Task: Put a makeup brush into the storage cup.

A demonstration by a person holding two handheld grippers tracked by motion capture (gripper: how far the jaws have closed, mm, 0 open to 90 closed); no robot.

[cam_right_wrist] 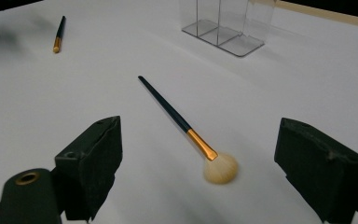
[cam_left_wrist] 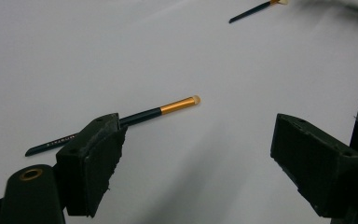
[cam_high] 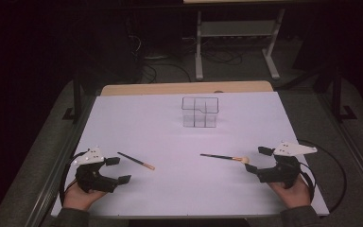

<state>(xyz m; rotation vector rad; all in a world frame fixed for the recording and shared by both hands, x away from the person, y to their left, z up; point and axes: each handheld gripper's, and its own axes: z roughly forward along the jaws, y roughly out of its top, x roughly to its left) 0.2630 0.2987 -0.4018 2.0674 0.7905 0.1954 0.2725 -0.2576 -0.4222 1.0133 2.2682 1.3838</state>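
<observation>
Left gripper low at the near left of the white table, jaws wide apart and holding nothing; right gripper low at the near right, jaws likewise spread and empty. Just beyond the left gripper, a small brush with a dark handle and gold ferrule, flat on the table, long axis slanting from far-left to near-right, tip pointing toward the table's middle. Just inward of the right gripper, a larger powder brush, flat, fluffy pale head nearest the open jaws, handle running away leftward. Each brush nearer its own side's gripper. Farther back, mid-table, a clear compartmented organizer, upright and empty. Left gripper view: small brush passing behind the tip of one jaw, faint lettering on its handle. Right gripper view: powder brush centred between the jaws, organizer beyond, dividers plain
</observation>
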